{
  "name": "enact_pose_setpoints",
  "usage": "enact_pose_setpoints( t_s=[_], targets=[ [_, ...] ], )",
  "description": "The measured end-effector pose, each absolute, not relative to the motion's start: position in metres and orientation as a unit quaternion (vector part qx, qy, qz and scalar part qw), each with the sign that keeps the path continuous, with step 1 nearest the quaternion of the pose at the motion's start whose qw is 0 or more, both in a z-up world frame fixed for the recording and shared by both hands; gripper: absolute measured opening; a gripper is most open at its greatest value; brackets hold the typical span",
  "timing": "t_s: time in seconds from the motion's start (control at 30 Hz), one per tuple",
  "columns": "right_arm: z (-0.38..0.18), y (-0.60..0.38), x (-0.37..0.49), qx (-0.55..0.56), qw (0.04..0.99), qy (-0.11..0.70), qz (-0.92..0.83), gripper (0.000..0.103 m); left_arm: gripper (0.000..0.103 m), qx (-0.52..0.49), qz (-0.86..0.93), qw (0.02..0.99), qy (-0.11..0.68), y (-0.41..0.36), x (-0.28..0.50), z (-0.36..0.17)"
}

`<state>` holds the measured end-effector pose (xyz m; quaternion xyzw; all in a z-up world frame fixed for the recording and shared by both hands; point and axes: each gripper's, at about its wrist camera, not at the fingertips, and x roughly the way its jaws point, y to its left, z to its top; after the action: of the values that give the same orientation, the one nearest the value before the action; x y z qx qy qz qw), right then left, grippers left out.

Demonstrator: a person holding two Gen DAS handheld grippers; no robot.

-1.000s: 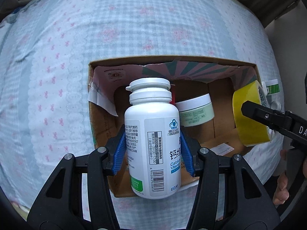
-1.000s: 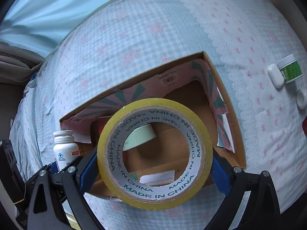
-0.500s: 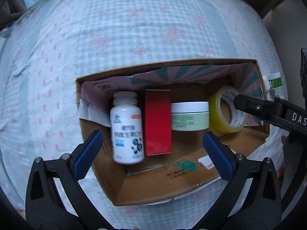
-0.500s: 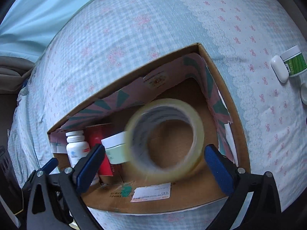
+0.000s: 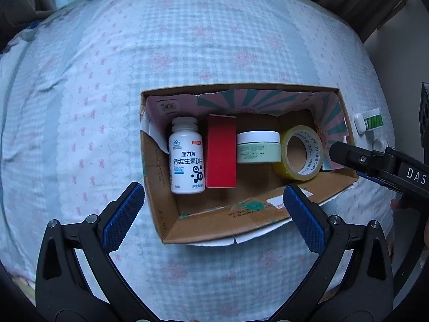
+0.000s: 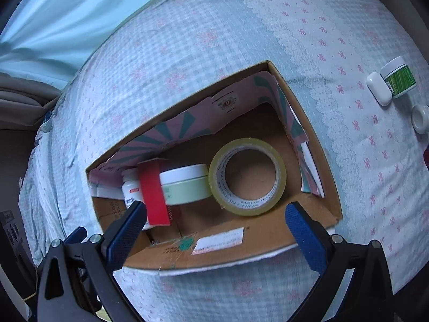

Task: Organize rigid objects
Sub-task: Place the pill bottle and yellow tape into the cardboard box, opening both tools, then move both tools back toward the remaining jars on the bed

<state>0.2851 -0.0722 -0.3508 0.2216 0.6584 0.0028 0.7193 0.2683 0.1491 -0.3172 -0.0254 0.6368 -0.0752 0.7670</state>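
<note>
While both tongs hung spread and empty above the near edge of the bed, the left gripper (image 5: 213, 206) and the right gripper (image 6: 214, 221) each framed the open brown cardboard box (image 5: 171, 225) lying on the checked blue bedspread with pink bows (image 5: 80, 94). Inside the box, in a row along its far wall, lay the white plastic vitamin bottle (image 5: 187, 158) near the left corner, the red rectangular carton (image 5: 221, 151) touching it, the pale green round jar with a white lid (image 5: 258, 147), and the yellow roll of clear packing tape (image 5: 300, 152) toward the right corner. Judged from this, the placing step looked finished. Beyond the box's right edge, a white oval case (image 6: 378, 88), a green-labelled small jar (image 6: 399, 79) and a white round cap (image 6: 421, 118) lay on the bedspread; fetching them would probably call for the right gripper to reach across there.
</note>
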Motion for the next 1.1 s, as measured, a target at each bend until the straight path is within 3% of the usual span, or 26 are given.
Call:
enact_pose_setpoints(
  t_s=[0.6, 1.1],
  targets=[
    [-0.227, -0.070, 0.196, 0.151, 0.793, 0.590, 0.019, 0.103, 0.103, -0.051, -0.070, 0.814, 0.574, 0.151, 0.169, -0.216],
    [-0.173, -0.192, 0.125, 0.148, 0.823, 0.548, -0.033, 0.103, 0.103, -0.002, -0.091, 0.857, 0.507, 0.024, 0.135, -0.168]
  ],
)
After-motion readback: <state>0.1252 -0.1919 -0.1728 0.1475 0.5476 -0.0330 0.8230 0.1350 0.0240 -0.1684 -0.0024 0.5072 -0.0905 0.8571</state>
